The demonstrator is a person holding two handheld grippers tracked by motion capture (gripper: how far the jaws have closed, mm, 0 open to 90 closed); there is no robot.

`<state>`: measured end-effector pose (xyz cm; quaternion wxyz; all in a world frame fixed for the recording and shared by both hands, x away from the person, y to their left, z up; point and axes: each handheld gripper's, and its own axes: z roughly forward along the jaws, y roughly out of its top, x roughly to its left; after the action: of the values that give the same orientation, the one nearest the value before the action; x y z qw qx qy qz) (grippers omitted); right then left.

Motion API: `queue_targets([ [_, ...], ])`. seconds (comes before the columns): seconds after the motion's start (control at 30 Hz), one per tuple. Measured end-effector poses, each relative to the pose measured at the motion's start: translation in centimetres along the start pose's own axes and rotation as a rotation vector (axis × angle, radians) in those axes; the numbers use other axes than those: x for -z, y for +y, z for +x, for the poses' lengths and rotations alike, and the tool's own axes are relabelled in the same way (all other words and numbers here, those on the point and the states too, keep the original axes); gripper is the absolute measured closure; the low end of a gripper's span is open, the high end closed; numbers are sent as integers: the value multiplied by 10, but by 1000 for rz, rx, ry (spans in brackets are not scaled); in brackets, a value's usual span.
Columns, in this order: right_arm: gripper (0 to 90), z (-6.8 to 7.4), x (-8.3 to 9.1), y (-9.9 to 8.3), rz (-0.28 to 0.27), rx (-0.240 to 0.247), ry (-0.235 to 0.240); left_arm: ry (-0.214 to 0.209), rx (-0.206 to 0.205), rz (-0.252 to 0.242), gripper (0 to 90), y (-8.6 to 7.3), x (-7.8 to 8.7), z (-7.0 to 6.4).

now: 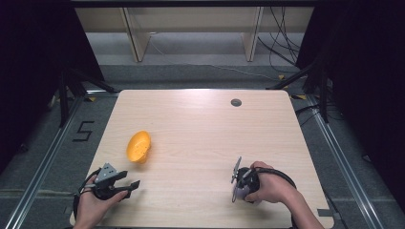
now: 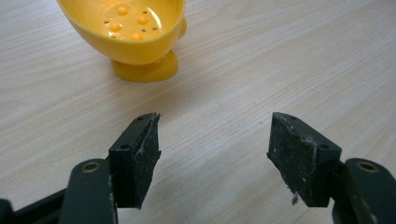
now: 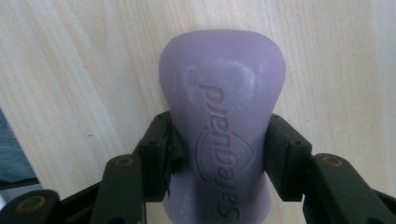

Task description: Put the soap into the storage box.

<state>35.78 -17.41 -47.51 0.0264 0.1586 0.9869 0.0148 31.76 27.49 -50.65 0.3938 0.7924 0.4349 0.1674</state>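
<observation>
- The right tongs (image 3: 218, 144) grip a purple bar of soap (image 3: 222, 121), one jaw pressed to each of its narrow sides; embossed lettering faces the camera.
- In the high view, these tongs (image 1: 237, 183) sit near the desk's (image 1: 200, 124) front right, the soap (image 1: 239, 192) just above the wood.
- The left tongs (image 2: 212, 149) stand wide, holding nothing, low over the desk.
- Just ahead of them lies a yellow soap dish (image 2: 133, 32), tilted on its foot, with small holes in its bowl.
- From above, the dish (image 1: 138, 146) is at the front left, well apart from the soap.

Light wooden table (image 1: 200, 124), perhaps grommeted.
</observation>
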Motion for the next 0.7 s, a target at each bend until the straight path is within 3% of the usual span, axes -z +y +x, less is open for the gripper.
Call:
queue_targets([
  [0.03,500,5,1,-2,-15,22,-40,-1,7,-6,332,0,0,0],
  [0.07,500,5,1,-2,-15,22,-40,-2,8,-7,332,0,0,0],
  [0.13,500,16,1,-8,-65,63,-128,-2,9,-8,332,0,0,0],
  [0.17,500,16,1,-8,-65,63,-128,-2,10,-8,332,0,-1,-1],
  [0.23,500,24,2,-10,-115,92,-218,-3,19,-18,332,0,-1,-1],
  [0.33,501,40,4,-13,-213,83,-433,-5,19,-26,332,1,-2,-2],
  [0.37,501,45,5,-13,-248,104,-504,-5,-3,-7,332,1,0,-1],
  [0.4,501,51,7,-13,-282,107,-588,-7,2,-17,332,1,-1,-2],
  [0.43,501,57,11,-11,-306,82,-647,-5,14,-29,332,1,-2,-4],
  [0.47,501,57,18,-11,-321,168,-762,-6,2,-18,332,2,-2,-3],
  [0.5,501,60,24,-9,-335,175,-840,-3,3,-19,332,1,-2,-4],
  [0.57,501,65,30,-6,-362,109,-920,-13,11,-29,332,1,-2,-5],
  [0.63,501,62,31,-4,-359,153,-985,-14,16,-35,332,2,-3,-5],
  [0.67,501,62,31,-4,-363,154,-991,-17,30,-38,332,2,-3,-6],
  [0.7,501,64,31,-3,-356,111,-985,-23,36,-37,332,2,-3,-6],
])
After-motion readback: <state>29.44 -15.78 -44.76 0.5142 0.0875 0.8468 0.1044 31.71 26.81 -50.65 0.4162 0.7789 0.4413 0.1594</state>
